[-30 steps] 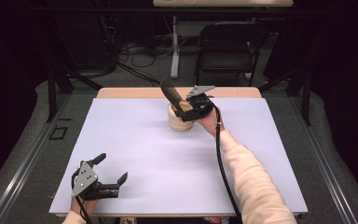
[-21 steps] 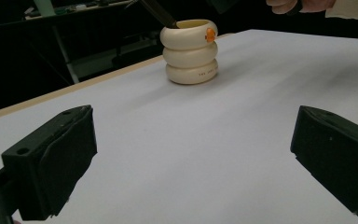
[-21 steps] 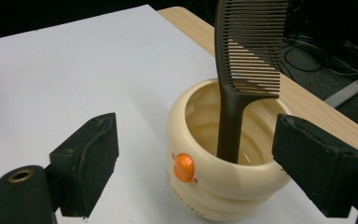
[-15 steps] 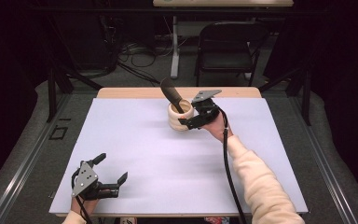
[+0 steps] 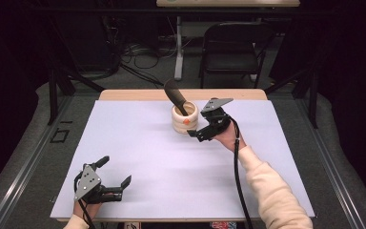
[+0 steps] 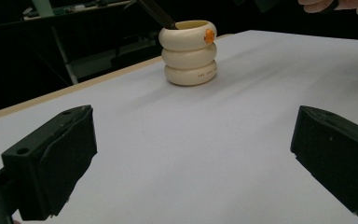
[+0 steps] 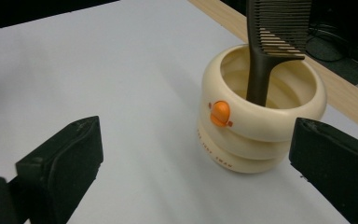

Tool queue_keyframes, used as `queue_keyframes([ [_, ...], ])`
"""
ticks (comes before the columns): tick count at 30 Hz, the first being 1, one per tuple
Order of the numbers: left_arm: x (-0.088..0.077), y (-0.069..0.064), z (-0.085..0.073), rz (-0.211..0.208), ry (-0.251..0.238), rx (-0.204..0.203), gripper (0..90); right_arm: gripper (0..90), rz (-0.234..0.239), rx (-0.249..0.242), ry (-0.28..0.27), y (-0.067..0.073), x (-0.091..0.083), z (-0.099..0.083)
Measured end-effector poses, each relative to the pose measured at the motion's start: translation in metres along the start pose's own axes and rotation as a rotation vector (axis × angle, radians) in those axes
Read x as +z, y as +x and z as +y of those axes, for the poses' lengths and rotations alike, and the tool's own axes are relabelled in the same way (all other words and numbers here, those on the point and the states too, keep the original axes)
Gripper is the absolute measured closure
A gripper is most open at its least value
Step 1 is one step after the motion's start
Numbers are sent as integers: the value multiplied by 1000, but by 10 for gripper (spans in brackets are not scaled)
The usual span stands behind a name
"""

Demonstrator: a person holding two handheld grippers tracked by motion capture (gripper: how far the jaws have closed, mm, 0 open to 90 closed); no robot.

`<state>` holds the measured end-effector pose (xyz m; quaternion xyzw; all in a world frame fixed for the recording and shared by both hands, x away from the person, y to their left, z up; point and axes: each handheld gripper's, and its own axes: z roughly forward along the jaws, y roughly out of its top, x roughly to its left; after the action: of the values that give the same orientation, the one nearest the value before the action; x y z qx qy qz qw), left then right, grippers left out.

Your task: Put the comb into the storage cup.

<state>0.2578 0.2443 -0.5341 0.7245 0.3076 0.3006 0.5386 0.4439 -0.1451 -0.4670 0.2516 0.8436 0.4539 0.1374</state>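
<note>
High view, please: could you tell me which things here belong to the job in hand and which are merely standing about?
Job in hand:
comb, standing in the cup
cream cup
right hand-held gripper, jaws just opened, nothing between them

Standing about:
left hand-held gripper, open
chair
floor cables

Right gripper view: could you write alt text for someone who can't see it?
A dark comb stands handle-down in a cream ringed cup with an orange button, on a white table. The right gripper has just been opening; its two black jaws stand wide apart in the foreground, nothing between them.
</note>
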Motion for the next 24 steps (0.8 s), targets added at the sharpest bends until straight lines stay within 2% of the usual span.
queue_keyframes([
  [15, 1, 0, 0, -7, 2, 7, 3, 0, 26, 8, 7, 14, -18, -16],
  [24, 2, 1, 0, -11, 6, 5, 3, 0, 37, 0, -14, 25, -31, -24],
])
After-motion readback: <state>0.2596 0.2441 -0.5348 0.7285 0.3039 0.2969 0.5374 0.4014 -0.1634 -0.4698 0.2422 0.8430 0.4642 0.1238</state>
